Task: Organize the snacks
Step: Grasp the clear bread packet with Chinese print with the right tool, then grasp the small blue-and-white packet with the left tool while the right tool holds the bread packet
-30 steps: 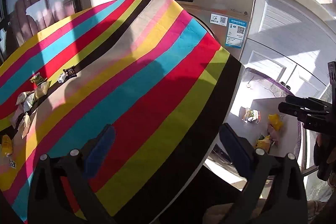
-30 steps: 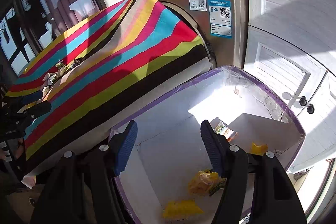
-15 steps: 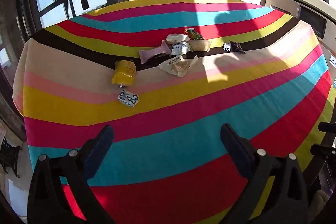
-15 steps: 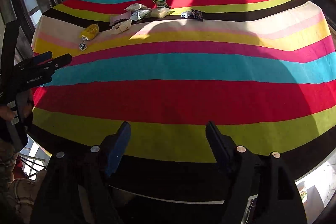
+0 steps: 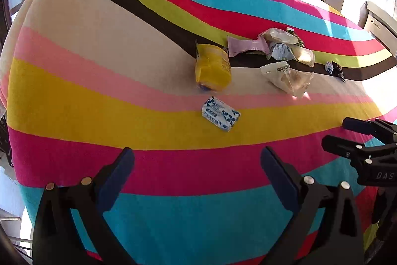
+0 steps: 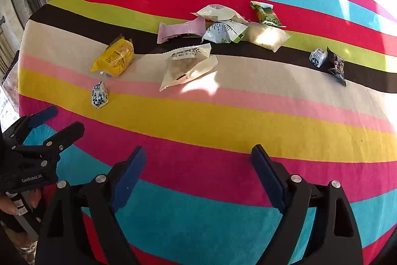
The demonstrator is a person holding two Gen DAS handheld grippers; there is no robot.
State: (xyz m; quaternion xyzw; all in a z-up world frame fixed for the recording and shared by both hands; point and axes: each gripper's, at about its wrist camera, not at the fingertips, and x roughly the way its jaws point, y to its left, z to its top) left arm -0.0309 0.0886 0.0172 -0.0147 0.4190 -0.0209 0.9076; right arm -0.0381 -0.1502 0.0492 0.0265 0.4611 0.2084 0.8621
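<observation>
Nine snacks lying on striped cloth (image 6: 223, 121) — one yellow pack (image 6: 115, 57), one pink (image 6: 182, 29), two small blue-white (image 6: 99, 94), one green (image 6: 266, 14), one dark (image 6: 337, 66), three pale. Left gripper (image 5: 197, 167) gaping wide, empty. Right gripper (image 6: 198, 162) just been opening — nothing between jaws.

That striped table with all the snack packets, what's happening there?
A person holds a clamp-like gripper in each hand above a striped tablecloth. The left gripper and right gripper are both open and empty; the right one's jaws have just been opening. The snack packets, such as the yellow packet, lie untouched.
</observation>
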